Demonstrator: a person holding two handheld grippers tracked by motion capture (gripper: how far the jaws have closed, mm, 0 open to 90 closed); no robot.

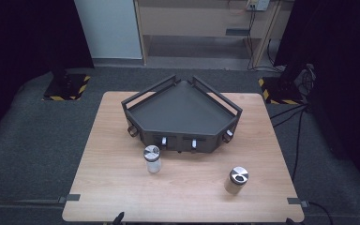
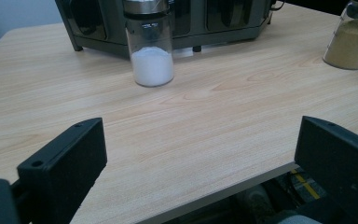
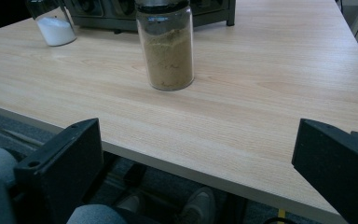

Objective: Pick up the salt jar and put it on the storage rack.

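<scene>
Light wood table [image 1: 122, 197] carrying 3 things.

A dark corner rack [image 1: 183, 112] stands on the table at the upper centre of the high view. Below it, near the frame's centre, stands a jar of white powder [image 1: 152, 159]; at lower right, well apart, a jar of tan powder [image 1: 236, 180]. Both jars stand upright with metal lids.

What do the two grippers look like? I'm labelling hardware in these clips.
Both look alike. The left gripper has two blocky matte-black tongs with flat faces and small round screw holes on top. The right gripper has the same black, squared tongs and holes. No markings show on either.
</scene>
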